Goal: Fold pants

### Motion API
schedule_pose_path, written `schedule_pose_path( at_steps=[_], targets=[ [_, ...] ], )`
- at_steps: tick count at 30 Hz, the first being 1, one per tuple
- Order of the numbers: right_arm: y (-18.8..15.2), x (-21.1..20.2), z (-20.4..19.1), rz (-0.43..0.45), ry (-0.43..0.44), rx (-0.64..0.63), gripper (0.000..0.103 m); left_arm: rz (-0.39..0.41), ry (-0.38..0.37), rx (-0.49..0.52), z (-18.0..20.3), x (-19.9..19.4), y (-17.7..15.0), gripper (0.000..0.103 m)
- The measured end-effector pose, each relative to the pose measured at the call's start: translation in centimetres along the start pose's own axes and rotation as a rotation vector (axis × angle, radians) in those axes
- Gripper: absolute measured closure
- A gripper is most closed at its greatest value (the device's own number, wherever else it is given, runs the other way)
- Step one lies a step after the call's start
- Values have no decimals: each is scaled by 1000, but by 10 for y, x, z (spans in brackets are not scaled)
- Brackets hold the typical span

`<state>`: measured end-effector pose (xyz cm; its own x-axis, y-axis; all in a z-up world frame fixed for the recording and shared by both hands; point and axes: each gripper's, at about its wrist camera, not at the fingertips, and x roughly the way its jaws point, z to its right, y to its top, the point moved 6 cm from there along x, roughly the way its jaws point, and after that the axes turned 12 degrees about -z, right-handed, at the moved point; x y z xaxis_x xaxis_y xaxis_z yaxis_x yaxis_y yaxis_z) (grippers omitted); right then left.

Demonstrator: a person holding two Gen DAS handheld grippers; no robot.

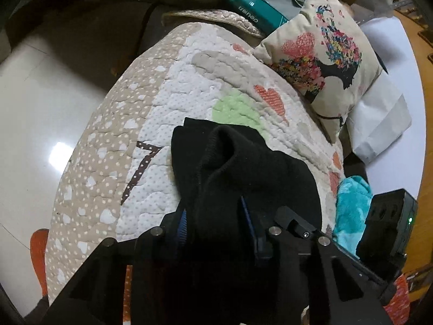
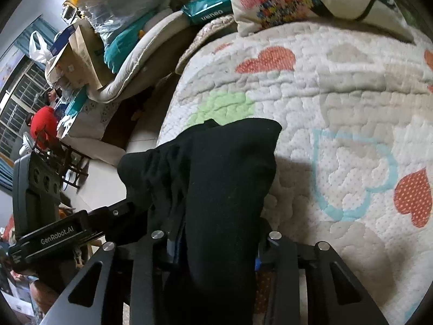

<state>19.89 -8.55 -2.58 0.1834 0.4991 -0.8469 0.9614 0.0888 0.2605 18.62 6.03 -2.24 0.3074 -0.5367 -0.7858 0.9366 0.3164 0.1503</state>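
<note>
From the left wrist view, the left tongs [image 1: 216, 222] are pinching a thick bunch of the black pants [image 1: 243, 168]. The cloth rises straight out from between the blue-padded fingers [image 1: 181, 223] and mounds up just ahead of them, its ribbed hem curling at the top. The bundle sits over the quilt [image 1: 189, 86] on the bed, near the quilt's left edge, where the cover drops away toward the pale tiled floor [image 1: 40, 108]. Past the pants, a flower-print cushion [image 1: 324, 62] lies toward the far right corner of the bed, and a turquoise towel [image 1: 351, 205] lies at the right edge beside the other black handle [image 1: 387, 227].

From the right wrist view, the right tongs [image 2: 216, 246] are likewise clamped on the pants [image 2: 224, 168]; the black fabric fills the gap between the fingers and stands up in a fold directly in front of them. It hangs above the quilt [image 2: 338, 94], close to the bed's left edge, casting a shadow to its right. The left gripper's body [image 2: 59, 237] shows just left of the cloth. The cushion [image 2: 284, 0] rests at the far edge of the bed.
</note>
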Motion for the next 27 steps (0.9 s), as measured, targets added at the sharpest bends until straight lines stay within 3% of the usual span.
schedule_pose_path(
  at_steps=[12,27],
  targets=[
    [19,-37,10,91,-66,-12,65,32,-42,44,39,4,22,69],
    [41,-45,41,108,-111,32,65,63,53,148,68,33,46,69]
  ],
)
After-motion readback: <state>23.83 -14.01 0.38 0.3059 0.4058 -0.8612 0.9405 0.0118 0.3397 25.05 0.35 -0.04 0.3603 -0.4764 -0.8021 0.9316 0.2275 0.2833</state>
